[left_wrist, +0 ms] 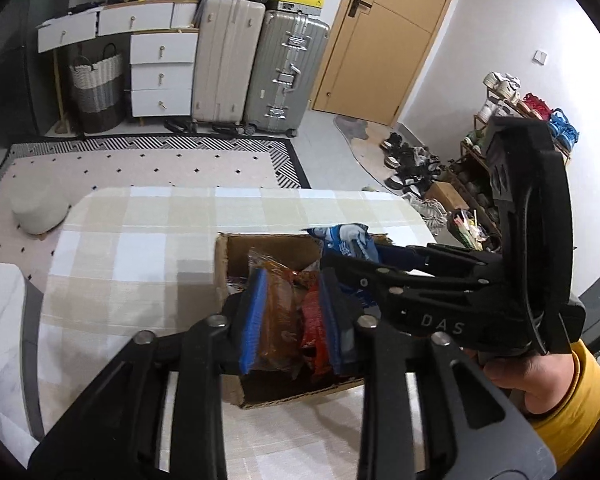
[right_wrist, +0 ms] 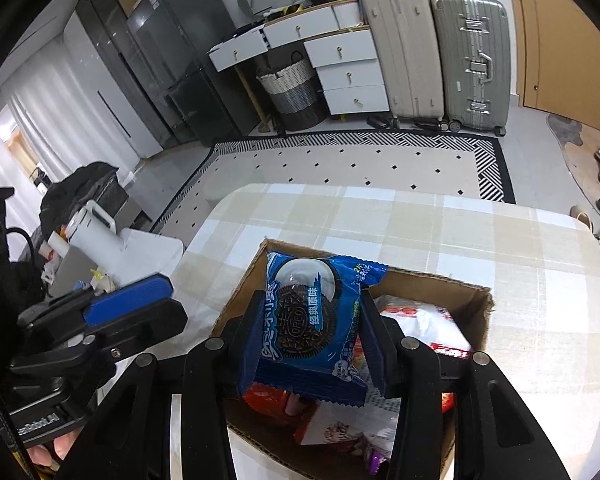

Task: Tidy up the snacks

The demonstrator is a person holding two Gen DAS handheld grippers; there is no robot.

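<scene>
A brown cardboard box [left_wrist: 221, 264] of snack packs stands on the checked table [left_wrist: 140, 248]. My left gripper [left_wrist: 294, 316] is shut on an orange-brown snack pack [left_wrist: 278, 320] over the box's left part. My right gripper [right_wrist: 314, 332] is shut on a blue Oreo pack [right_wrist: 312, 320] and holds it above the box [right_wrist: 476, 320]. In the left wrist view the right gripper [left_wrist: 440, 280] reaches in from the right with the blue pack [left_wrist: 348, 240]. Red and white packs [right_wrist: 420, 320] lie in the box.
A rug [left_wrist: 140, 168] and a grey stool [left_wrist: 40, 212] lie beyond the table. Suitcases [left_wrist: 260, 68], white drawers [left_wrist: 160, 76] and a door [left_wrist: 384, 36] stand at the back. A shoe rack [left_wrist: 500, 128] is at the right. Clutter with a white appliance [right_wrist: 96, 236] sits left of the table.
</scene>
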